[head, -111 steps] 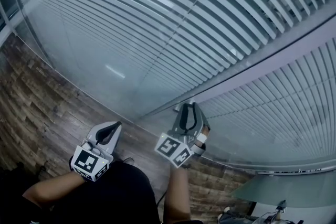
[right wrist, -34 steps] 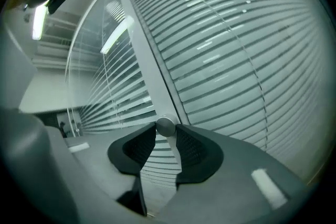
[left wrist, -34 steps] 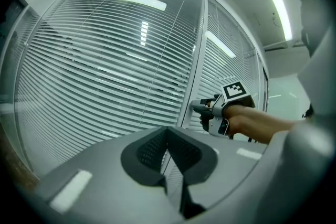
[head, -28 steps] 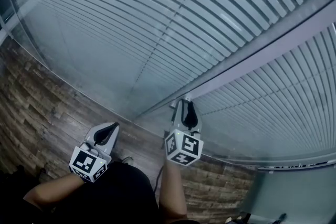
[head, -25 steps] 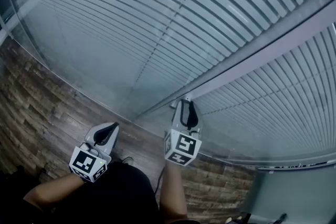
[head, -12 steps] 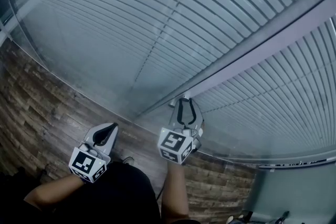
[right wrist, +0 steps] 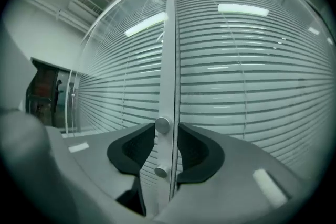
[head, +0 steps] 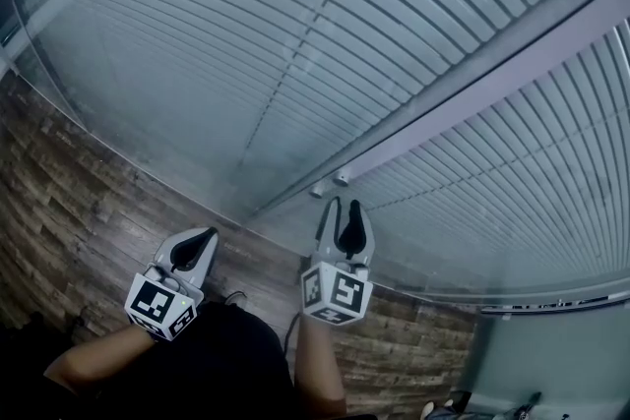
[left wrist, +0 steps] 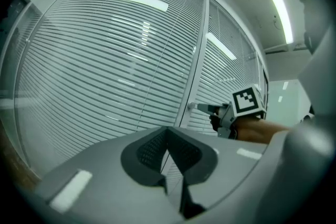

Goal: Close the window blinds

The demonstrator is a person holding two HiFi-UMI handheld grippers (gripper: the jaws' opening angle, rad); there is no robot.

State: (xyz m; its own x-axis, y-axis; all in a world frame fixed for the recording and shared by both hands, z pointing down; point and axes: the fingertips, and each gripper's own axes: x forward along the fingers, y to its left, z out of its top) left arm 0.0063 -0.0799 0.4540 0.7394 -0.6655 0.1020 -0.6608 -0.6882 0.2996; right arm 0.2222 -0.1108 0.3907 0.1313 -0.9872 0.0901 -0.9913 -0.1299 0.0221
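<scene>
**Right gripper spread in front of the blind knobs on the frame post**

The window blinds [head: 197,44] hang behind glass on both sides of a pale frame post [right wrist: 169,50]. Their slats run level, with thin dark lines between them. Two small round knobs sit on the post, one above the other: the upper knob [right wrist: 163,125] and the lower knob [right wrist: 160,171].

The right gripper [head: 343,210] points straight at the post. Its jaws are apart and opening. In the right gripper view the post runs up the gap between them, with the upper knob level with the jaw tips and the lower knob further down in the gap. The head view shows both knobs just beyond the tips, with a little space between them. The pads press on neither knob, so the gripper holds nothing.

The left gripper [head: 204,236] is well to the left of the post, over the wood-plank floor [head: 69,192] and short of the glass. Its jaws are pressed together with nothing between them. In the left gripper view it faces the blinds left of the post, and the right gripper appears at the post's right side, its tip close to the post.
</scene>
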